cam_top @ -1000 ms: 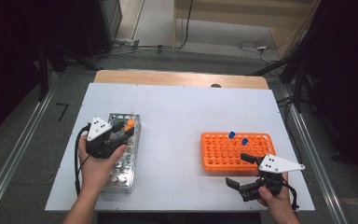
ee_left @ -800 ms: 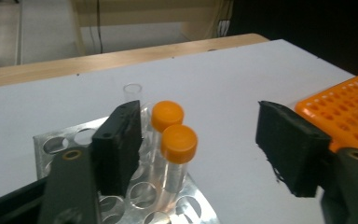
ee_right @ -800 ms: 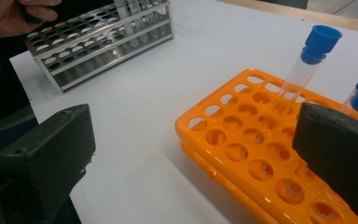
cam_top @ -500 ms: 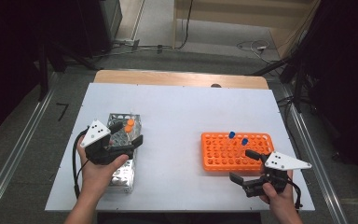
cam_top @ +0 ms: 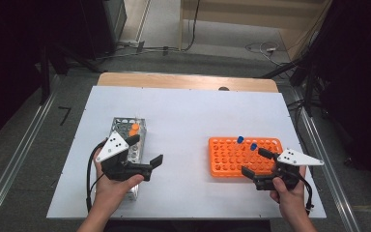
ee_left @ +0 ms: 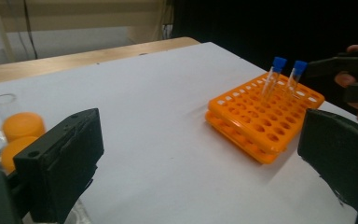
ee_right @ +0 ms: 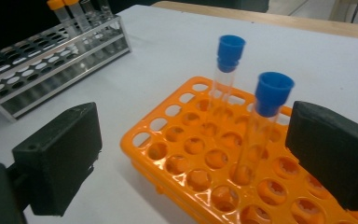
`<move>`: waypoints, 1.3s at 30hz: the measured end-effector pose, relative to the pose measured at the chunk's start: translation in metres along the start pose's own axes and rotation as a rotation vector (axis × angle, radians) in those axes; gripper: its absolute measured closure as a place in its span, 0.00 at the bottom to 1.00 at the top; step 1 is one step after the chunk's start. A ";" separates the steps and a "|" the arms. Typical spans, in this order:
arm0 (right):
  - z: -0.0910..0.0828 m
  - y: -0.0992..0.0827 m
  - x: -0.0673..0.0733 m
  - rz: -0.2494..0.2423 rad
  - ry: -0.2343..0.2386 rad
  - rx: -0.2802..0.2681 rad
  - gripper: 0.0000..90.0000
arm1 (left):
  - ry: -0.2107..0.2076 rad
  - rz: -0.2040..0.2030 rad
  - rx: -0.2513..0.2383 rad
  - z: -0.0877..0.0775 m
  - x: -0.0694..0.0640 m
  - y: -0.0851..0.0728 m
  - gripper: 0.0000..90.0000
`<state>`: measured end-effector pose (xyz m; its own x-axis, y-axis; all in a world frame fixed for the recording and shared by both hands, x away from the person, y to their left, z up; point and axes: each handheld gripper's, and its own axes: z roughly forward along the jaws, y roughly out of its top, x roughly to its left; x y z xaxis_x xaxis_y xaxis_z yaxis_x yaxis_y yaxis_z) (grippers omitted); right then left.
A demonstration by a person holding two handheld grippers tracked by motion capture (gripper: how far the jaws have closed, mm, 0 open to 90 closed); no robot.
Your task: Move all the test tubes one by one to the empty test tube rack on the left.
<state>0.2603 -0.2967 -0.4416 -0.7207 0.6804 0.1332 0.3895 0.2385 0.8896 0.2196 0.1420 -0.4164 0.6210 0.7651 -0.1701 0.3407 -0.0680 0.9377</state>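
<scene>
We have both hand-held grippers wide and empty: left hand-held gripper (cam_top: 147,152) has just been opening beside the metal rack (cam_top: 125,126), right hand-held gripper (cam_top: 256,162) frames the blue-capped tubes (ee_right: 265,116); two orange-capped tubes (cam_top: 134,129) stand racked, blue ones left to move, we judge.

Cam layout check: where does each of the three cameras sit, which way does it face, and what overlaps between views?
High view: above the person's side, looking forward and down on the white table; shows both forearms, left gripper and right gripper.
Left gripper view: rides the left gripper, looks between its open jaws across the table at the orange rack; the right gripper shows far right.
Right gripper view: rides the right gripper, open jaws flank the blue-capped tubes; metal rack behind.
Shared: orange rack and blue-capped tubes appear in all three.
</scene>
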 end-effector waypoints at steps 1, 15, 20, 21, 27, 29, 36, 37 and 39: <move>0.001 0.000 -0.002 0.005 -0.006 0.004 0.04 | -0.009 0.002 0.001 0.001 -0.002 0.000 0.00; 0.021 -0.011 -0.022 0.084 -0.124 0.102 0.36 | -0.099 0.019 0.027 0.016 -0.026 -0.006 0.00; 0.027 -0.015 -0.023 0.090 -0.143 0.112 0.55 | -0.116 0.026 0.036 0.020 -0.032 -0.008 0.00; 0.027 -0.016 -0.024 0.087 -0.148 0.113 0.57 | -0.120 0.026 0.037 0.021 -0.033 -0.008 0.00; 0.031 -0.019 -0.022 0.065 -0.159 0.127 0.67 | -0.128 0.027 0.047 0.025 -0.035 -0.010 0.00; 0.032 -0.019 -0.020 0.055 -0.164 0.129 0.70 | -0.130 0.031 0.051 0.026 -0.036 -0.010 0.00; 0.033 -0.021 -0.017 0.028 -0.164 0.122 0.82 | -0.140 0.032 0.057 0.028 -0.038 -0.011 0.00; 0.033 -0.021 -0.016 0.023 -0.166 0.123 0.82 | -0.140 0.030 0.057 0.028 -0.039 -0.012 0.00; 0.033 -0.021 -0.016 0.017 -0.168 0.122 0.83 | -0.141 0.033 0.061 0.028 -0.039 -0.012 0.00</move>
<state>0.2828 -0.2894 -0.4771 -0.6117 0.7885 0.0641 0.4751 0.3014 0.8267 0.2117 0.0953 -0.4293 0.7240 0.6646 -0.1846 0.3584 -0.1337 0.9240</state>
